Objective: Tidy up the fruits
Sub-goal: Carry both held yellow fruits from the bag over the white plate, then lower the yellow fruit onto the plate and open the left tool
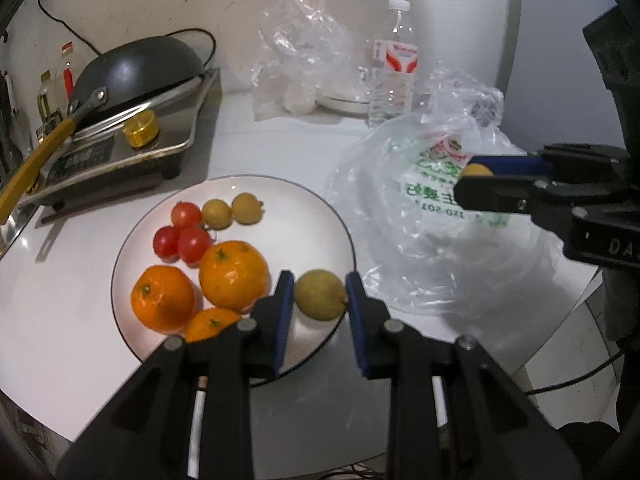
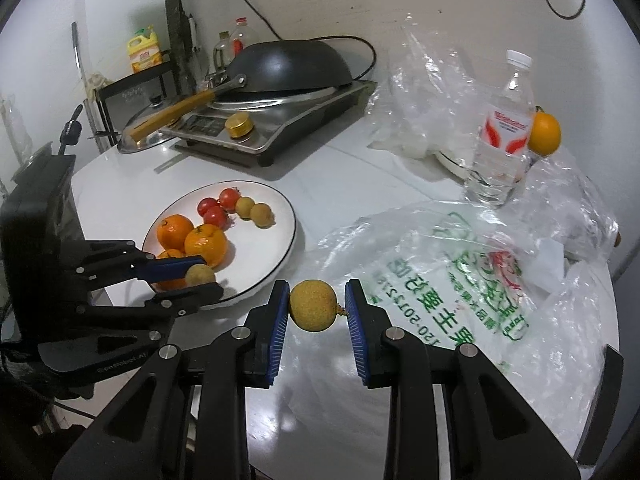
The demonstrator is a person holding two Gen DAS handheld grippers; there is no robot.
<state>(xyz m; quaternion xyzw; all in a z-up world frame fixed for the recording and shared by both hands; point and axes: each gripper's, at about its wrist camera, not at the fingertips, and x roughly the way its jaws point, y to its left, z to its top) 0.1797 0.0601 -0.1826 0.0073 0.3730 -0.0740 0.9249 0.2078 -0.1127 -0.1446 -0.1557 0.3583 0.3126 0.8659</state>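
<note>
A white plate [image 1: 132, 240] [image 2: 280, 240] holds three oranges [image 1: 234, 274], three cherry tomatoes [image 1: 186, 232] and two small tan longans [image 1: 232, 210]. My left gripper [image 1: 318, 294] [image 2: 200, 276] is shut on a tan longan [image 1: 320, 295] [image 2: 200, 275] just above the plate's right edge. My right gripper [image 2: 316, 306] [image 1: 476, 178] is shut on another longan [image 2: 313, 305] [image 1: 476, 170], held above the printed plastic bag [image 2: 460, 280] [image 1: 432, 216] to the right of the plate.
An induction cooker [image 2: 280, 128] with an upturned black wok [image 2: 292, 64] stands behind the plate. A water bottle [image 2: 504, 132], crumpled clear bags [image 2: 424, 92] and one more orange [image 2: 544, 134] lie at the back right. The table's edge runs close on the right.
</note>
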